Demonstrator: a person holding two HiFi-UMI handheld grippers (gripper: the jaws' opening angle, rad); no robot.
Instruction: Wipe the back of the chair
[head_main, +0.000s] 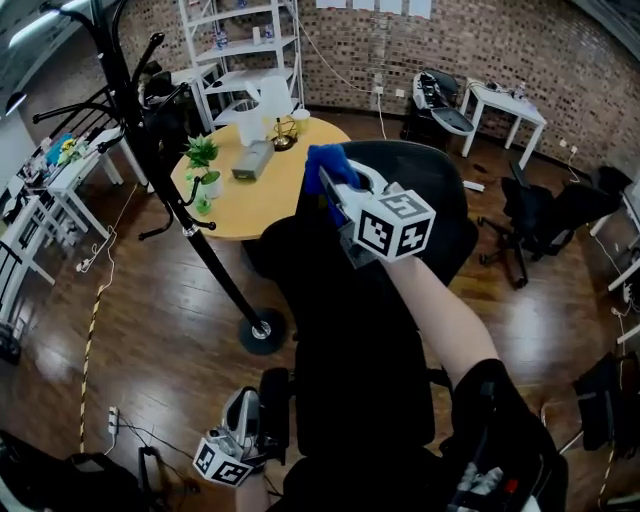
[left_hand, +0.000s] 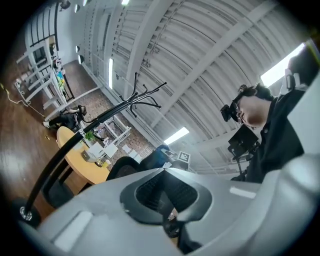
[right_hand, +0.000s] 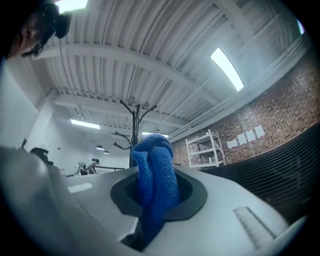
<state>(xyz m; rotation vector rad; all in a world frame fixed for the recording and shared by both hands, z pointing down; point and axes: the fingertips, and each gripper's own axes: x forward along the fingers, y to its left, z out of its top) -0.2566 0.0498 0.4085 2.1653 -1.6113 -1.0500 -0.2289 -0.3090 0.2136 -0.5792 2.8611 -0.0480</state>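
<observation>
Black mesh chair back (head_main: 360, 330) looks stiff, prob. rolls. My right gripper (head_main: 335, 188): jaws pinch soft blue cloth (head_main: 323, 160); left gripper (head_main: 243, 412): jaws together, empty.

The cloth (right_hand: 155, 185) is bright blue with a nubbly weave against the pale grey right gripper (head_main: 338, 190), whose cube (head_main: 393, 225) is white with black square markers, like that on the grey left gripper (left_hand: 167, 192). The chair (head_main: 360, 340) is black, its back seemingly finely ribbed in the right gripper view, though the lens edge blurs it. Around it are a honey-yellow table (head_main: 270, 205), a black coat stand (head_main: 200, 240), a dark brown plank floor (head_main: 130, 330) and a red-brown brick wall (head_main: 350, 50).
</observation>
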